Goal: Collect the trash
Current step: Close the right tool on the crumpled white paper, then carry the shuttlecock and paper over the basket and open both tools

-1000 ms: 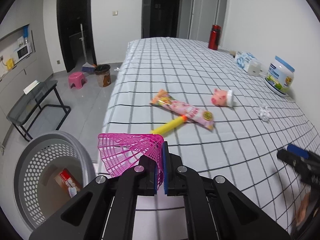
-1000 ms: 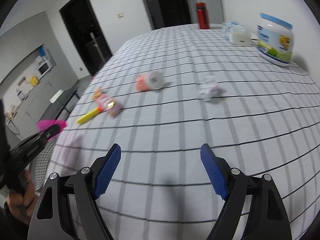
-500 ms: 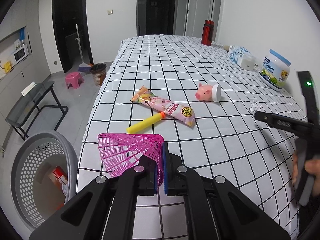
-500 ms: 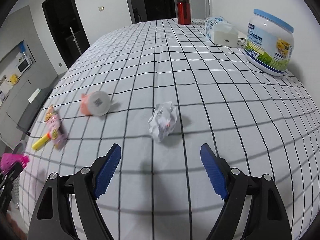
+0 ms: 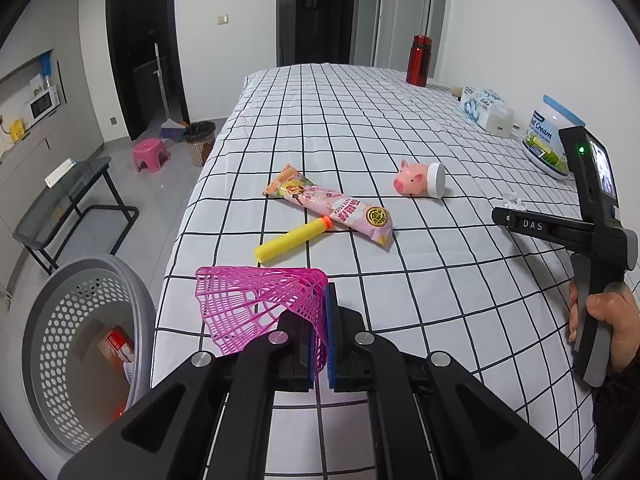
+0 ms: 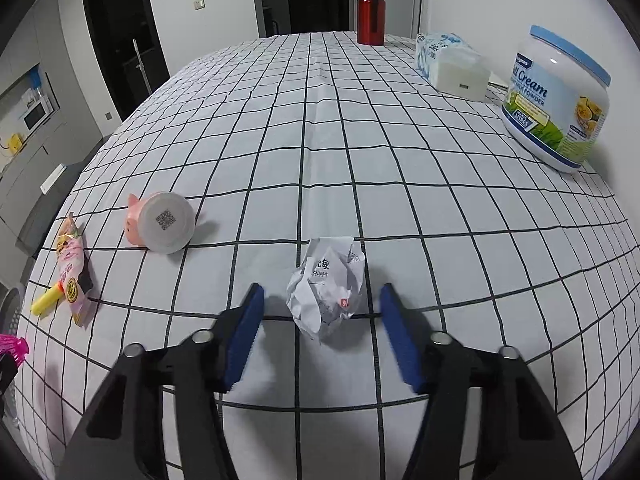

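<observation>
Right wrist view first: the right gripper has its blue pads either side of one crumpled paper ball lying on the checked tablecloth, jaws closing, a gap showing on both sides, so no squeeze on it. Printed characters run across the paper, too creased to read. Off to the right stands one big white tub with a blue lid, label reading "Cream" and "Milk Powder". Beyond it, one blue-and-white tissue pack, its print too small to make out, and one red bottle at the far end. On the left, one pink pig toy lies on its side, a QR code on its white base.

Over to the left wrist view: the left gripper is clamped tight on one pink plastic mesh piece, held over the table's near edge. Ahead lie one yellow foam dart with an orange tip and one pink snack wrapper bearing a gold round seal, lettering unreadable. The other gripper's body shows "DAS" in white letters. Down on the floor to the left, one grey perforated basket holds a red-and-white carton
</observation>
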A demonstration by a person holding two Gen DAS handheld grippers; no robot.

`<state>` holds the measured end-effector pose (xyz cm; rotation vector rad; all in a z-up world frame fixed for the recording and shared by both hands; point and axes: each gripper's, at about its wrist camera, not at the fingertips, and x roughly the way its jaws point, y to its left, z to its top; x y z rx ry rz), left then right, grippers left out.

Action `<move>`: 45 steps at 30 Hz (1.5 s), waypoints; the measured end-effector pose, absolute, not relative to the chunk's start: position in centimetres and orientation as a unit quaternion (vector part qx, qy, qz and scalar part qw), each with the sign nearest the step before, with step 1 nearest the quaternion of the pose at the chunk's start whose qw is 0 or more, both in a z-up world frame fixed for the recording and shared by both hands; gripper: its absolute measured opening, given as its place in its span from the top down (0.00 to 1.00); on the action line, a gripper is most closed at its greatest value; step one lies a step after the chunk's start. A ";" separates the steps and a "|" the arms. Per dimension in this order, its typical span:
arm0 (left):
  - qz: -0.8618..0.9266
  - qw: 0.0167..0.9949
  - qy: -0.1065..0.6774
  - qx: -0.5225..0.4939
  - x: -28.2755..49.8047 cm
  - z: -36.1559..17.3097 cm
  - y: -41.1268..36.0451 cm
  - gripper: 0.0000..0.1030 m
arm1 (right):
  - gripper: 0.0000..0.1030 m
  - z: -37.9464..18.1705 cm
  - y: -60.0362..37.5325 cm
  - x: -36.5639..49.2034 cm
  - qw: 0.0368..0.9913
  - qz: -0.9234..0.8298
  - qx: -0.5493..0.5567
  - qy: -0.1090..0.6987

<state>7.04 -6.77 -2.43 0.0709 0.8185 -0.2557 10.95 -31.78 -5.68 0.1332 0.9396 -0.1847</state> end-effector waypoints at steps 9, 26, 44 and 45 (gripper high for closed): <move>-0.121 0.911 0.393 0.030 6.8 -2.2 -6.4 0.96 | 0.68 -5.0 -30.8 9.5 0.889 -0.079 0.062 0.446; -0.101 0.922 0.373 0.010 5.0 -1.0 -1.8 0.95 | 0.68 -1.5 -20.2 1.0 0.911 0.013 0.076 0.404; -0.028 0.933 0.357 -0.026 2.9 -0.4 8.2 0.95 | 0.68 -0.5 -7.5 0.6 0.907 0.126 0.037 0.400; -0.023 0.933 0.358 -0.028 2.9 -0.5 8.8 0.95 | 0.68 -0.5 -6.9 0.7 0.906 0.132 0.034 0.400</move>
